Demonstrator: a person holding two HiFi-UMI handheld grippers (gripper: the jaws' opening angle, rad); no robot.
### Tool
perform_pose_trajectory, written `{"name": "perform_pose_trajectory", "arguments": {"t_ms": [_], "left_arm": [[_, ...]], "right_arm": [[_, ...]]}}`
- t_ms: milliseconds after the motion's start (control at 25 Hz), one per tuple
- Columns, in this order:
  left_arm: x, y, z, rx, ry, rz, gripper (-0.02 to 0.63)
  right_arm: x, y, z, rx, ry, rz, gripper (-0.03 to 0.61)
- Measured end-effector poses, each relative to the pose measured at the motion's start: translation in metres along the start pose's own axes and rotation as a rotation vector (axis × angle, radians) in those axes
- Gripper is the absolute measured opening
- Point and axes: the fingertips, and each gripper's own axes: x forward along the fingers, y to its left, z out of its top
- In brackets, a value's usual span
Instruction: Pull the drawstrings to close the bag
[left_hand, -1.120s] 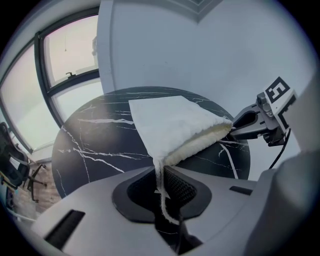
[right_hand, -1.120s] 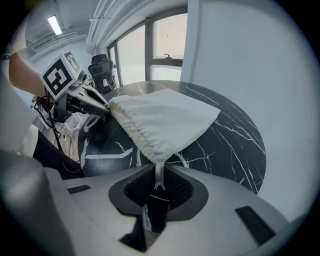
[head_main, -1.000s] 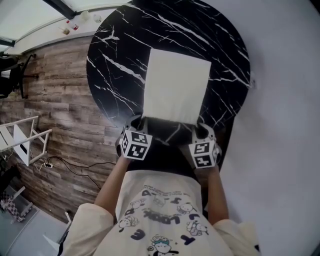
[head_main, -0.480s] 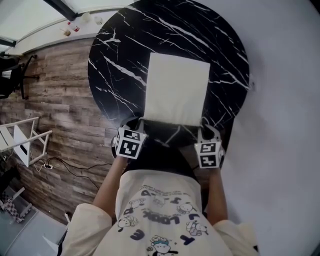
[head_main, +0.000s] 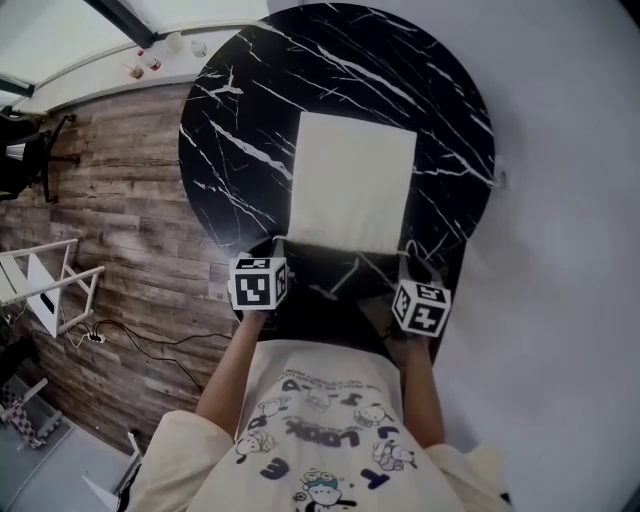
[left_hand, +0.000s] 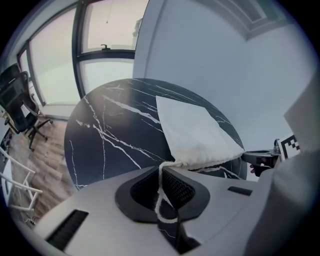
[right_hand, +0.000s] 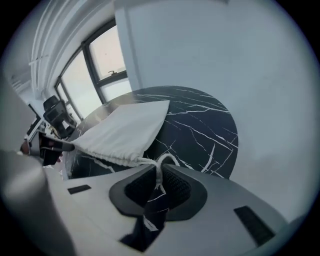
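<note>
At the bag mouth, left gripper and right gripper point steeply down, fingers pinching drawstrings; left just closed.

Tabletop: black with white marble veining. Bag, ahead of both tongs: plain cream. Drawstring: white cord. Left tongs, jaws just closing on that cord, and right tongs: grey shells, black ribbed pads. Marker cubes: black-and-white squares. Floor, left of the left tongs: brown wood planks.
</note>
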Motion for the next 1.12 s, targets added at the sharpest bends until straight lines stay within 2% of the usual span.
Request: {"name": "perform_pose_trajectory", "arguments": {"t_ms": [200,320,440,560,680,880,1120], "left_arm": [[-0.006,0.004,0.012,0.029,-0.05,0.069,0.054],[-0.008,0.008,0.017,-0.027,-0.06,0.071,0.054],[-0.009,0.014,0.019,-0.123,-0.068,0.061,0.054],[-0.009,0.021,0.022,-0.219,-0.077,0.045,0.052],[-0.012,0.026,0.026,-0.232,-0.088,0.065,0.054],[-0.018,0.036,0.031,-0.267,-0.116,0.108,0.054],[-0.02,0.053,0.03,-0.318,-0.121,0.129,0.052]], "right_arm": [[-0.004,-0.006,0.01,0.101,-0.049,-0.062,0.049],[-0.007,-0.011,0.017,0.168,-0.076,-0.078,0.048],[-0.008,-0.015,0.019,0.208,-0.09,-0.1,0.048],[-0.006,-0.016,0.019,0.266,-0.103,-0.082,0.048],[-0.009,-0.023,0.023,0.305,-0.113,-0.097,0.048],[-0.009,-0.037,0.02,0.454,-0.12,-0.118,0.048],[-0.013,-0.054,0.021,0.494,-0.136,-0.174,0.048]]}}
